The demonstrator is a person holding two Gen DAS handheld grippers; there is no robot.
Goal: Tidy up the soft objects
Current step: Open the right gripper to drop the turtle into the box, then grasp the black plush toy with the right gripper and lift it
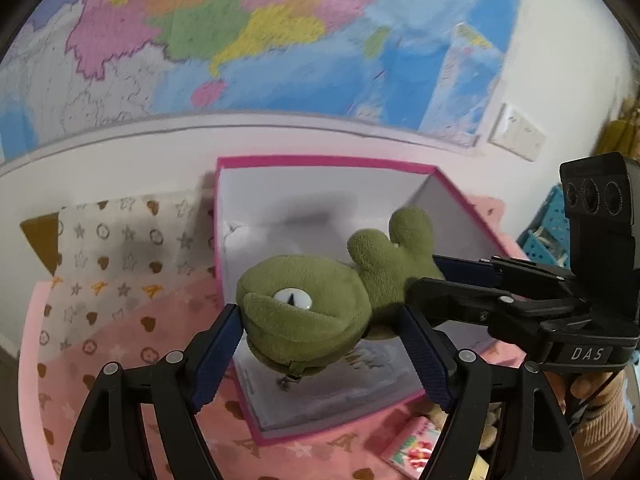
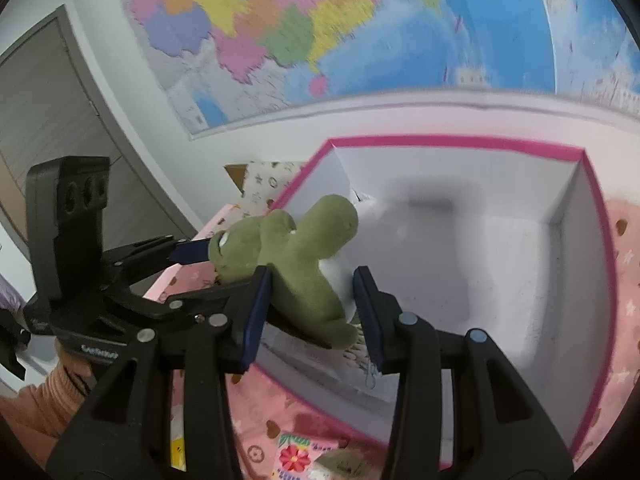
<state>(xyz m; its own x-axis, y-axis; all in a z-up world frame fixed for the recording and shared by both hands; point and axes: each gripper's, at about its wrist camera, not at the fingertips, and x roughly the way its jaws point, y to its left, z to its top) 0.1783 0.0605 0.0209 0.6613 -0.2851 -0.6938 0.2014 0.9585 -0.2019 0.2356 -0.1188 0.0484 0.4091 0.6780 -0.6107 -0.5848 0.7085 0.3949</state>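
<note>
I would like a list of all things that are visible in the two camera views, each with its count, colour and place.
green plush toy: one, olive green with a white eye, held in the air over the box, between both grippers
box: one, pink rim and white inside, open, on the blanket by the wall
blanket: one, pink and cream with hearts and stars, under the box
map: one, many colours and blue sea, on the wall behind
wall switch: one, white, right of the map
basket: one, blue, far right
flower card: one, pink with a red flower, on the blanket in front of the box
door: one, grey, far left
left gripper: one, black with blue pads, around the toy's head
right gripper: one, black with blue pads, around the toy's body
</note>
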